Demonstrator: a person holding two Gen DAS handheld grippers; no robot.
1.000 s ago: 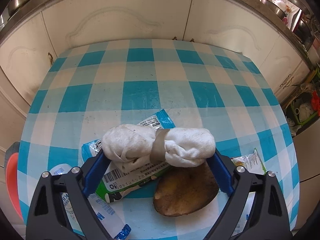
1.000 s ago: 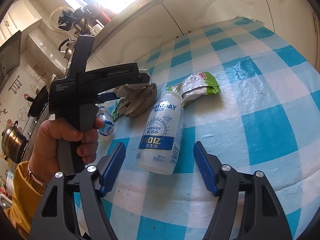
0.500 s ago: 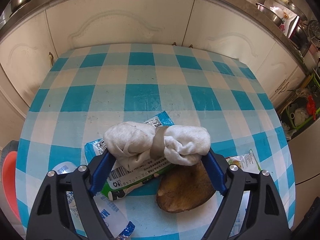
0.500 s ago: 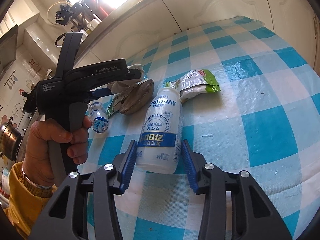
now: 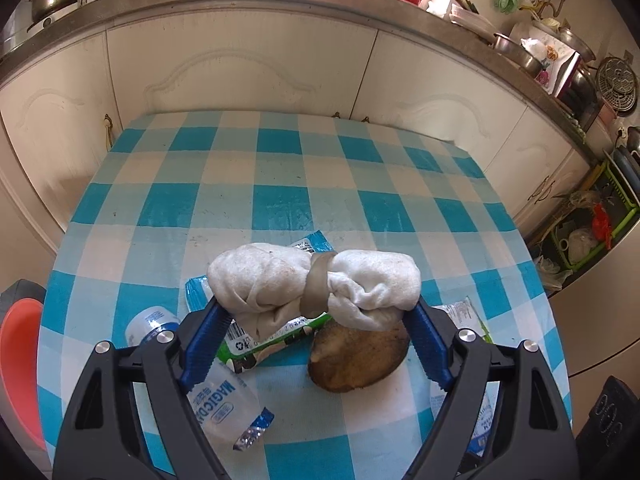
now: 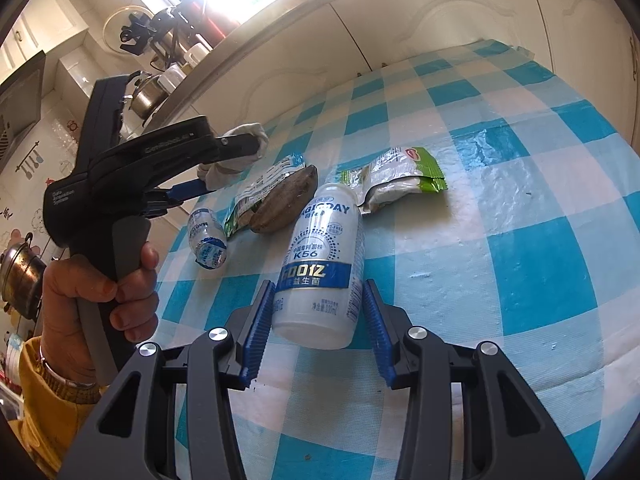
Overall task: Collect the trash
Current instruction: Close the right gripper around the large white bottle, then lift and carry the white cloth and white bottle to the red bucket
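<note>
My left gripper (image 5: 316, 320) is shut on a white rag bundle (image 5: 280, 276) tied with a band, and holds it above the checked table. Under it lie a green and blue wrapper (image 5: 272, 330), a brown peel (image 5: 358, 356) and a small crushed bottle (image 5: 216, 404). My right gripper (image 6: 318, 316) is shut on the base of a white Magicday bottle (image 6: 324, 248) lying on the table. In the right wrist view the left gripper (image 6: 212, 172) holds the rag (image 6: 244, 152) above the wrapper, peel (image 6: 286, 204) and small bottle (image 6: 208, 238). A green and white pouch (image 6: 394, 180) lies behind the bottle.
The blue and white checked tablecloth (image 5: 280, 184) covers the round table. White cupboard doors (image 5: 240, 64) stand close behind it. A red bin (image 5: 18, 360) sits low at the left edge. A green crate (image 5: 592, 220) with clutter stands on the floor at the right.
My right gripper moved forward and shut on the white bottle's base. My left gripper lifted the rag bundle higher above the table.
</note>
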